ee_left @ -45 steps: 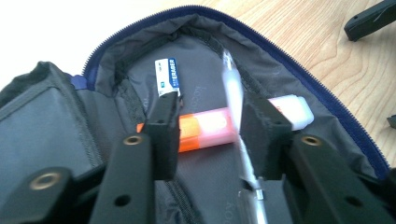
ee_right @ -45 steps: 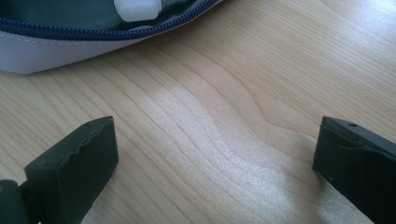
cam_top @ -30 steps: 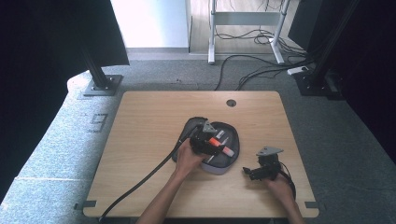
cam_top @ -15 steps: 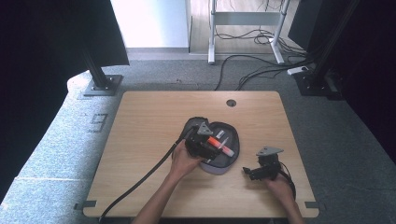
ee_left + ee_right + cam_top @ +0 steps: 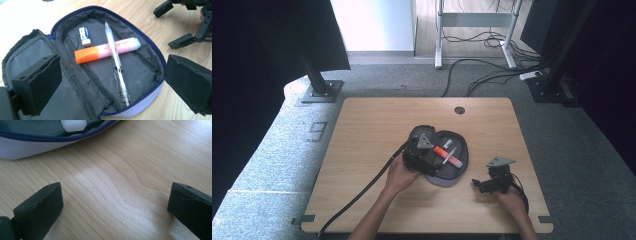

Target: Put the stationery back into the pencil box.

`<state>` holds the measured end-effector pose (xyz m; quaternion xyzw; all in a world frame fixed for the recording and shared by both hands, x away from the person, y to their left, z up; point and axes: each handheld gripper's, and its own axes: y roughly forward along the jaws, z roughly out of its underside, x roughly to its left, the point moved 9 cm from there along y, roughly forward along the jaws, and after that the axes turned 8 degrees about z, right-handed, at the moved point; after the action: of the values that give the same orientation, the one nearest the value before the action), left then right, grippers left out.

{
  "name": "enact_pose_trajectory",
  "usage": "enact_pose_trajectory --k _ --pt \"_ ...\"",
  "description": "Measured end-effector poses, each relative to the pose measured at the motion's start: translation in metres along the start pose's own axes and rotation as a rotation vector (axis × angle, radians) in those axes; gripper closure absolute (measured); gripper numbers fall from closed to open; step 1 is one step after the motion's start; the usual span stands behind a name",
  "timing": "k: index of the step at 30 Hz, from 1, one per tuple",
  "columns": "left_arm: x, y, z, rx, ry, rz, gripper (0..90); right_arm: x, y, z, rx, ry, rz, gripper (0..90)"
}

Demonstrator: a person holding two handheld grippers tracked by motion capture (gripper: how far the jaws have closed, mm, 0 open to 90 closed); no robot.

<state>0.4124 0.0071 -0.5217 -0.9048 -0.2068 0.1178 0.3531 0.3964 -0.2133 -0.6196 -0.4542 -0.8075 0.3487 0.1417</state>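
Observation:
An open pencil case (image 5: pixel 460 170), grey inside with a lilac shell and blue zip, lies mid-table. In it a clear pen (image 5: pixel 116 60) lies across an orange-and-pink highlighter (image 5: pixel 107 50), and a white eraser (image 5: pixel 85 36) sits beside them. My left gripper (image 5: pixel 430 161) hangs over the case's left half. Its jaws have just been opening and stand wide, with no pad touching anything (image 5: pixel 116 75). My right gripper (image 5: pixel 477 184) rests on the wood right of the case, open and empty (image 5: pixel 115 202). The case's zip edge (image 5: pixel 37 147) lies just ahead of it.
The wooden table (image 5: pixel 372 130) has a round cable hole (image 5: pixel 459 110) at its far edge. A black cable (image 5: pixel 362 192) trails from the left gripper to the front left. Beyond the table are grey carpet, stand feet and floor cables.
My left gripper has drawn back to the left, off the middle of the case, leaving the pen and highlighter uncovered. The right gripper has stayed where it was.

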Motion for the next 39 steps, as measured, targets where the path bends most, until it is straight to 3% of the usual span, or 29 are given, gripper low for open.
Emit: enact_pose_trajectory --k 17,39 --pt "0.003 -0.029 0.015 -0.035 0.003 -0.017 0.0 0.000 0.000 0.000 0.001 0.000 0.000 0.0" --pt "0.015 -0.061 0.053 -0.065 -0.046 -0.050 0.0 0.000 0.000 0.000 0.001 -0.001 0.000 0.0"
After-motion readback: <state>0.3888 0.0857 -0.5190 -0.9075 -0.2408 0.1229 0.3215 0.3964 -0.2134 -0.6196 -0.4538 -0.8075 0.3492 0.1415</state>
